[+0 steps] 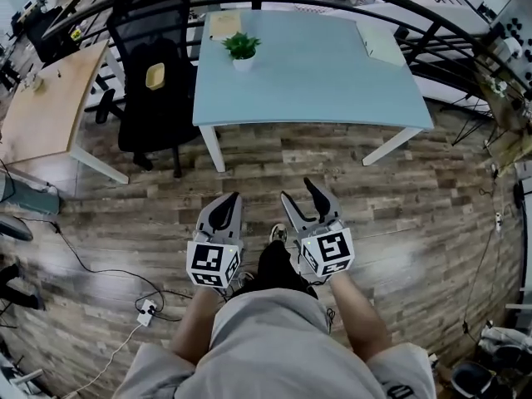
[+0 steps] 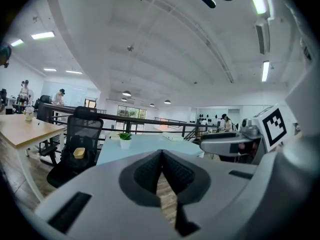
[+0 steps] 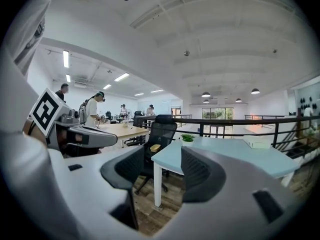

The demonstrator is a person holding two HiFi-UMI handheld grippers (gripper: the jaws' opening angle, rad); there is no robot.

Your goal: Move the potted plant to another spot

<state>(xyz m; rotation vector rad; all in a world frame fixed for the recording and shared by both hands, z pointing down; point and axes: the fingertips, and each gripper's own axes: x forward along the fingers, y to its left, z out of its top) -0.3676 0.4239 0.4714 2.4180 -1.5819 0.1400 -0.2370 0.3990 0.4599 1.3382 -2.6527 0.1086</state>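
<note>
The potted plant [image 1: 241, 50], green leaves in a small white pot, stands near the far left corner of the light-blue table [image 1: 332, 81]. It looks small and distant in the left gripper view [image 2: 124, 138] and the right gripper view [image 3: 188, 139]. Both grippers hang over the wooden floor, well short of the table and close to the person's legs. My left gripper [image 1: 224, 212] has its jaws pressed together with nothing between them [image 2: 161, 156]. My right gripper [image 1: 302, 198] stands open and empty [image 3: 162, 170], with the table's near leg showing through the gap.
A black office chair [image 1: 154, 65] with a yellow object [image 1: 155, 76] on its seat stands left of the table. Beyond it is a wooden desk [image 1: 46, 110]. A white box [image 1: 381, 41] and papers [image 1: 224, 25] lie on the table. A black railing [image 1: 349, 7] runs behind. A power strip [image 1: 147, 310] lies on the floor.
</note>
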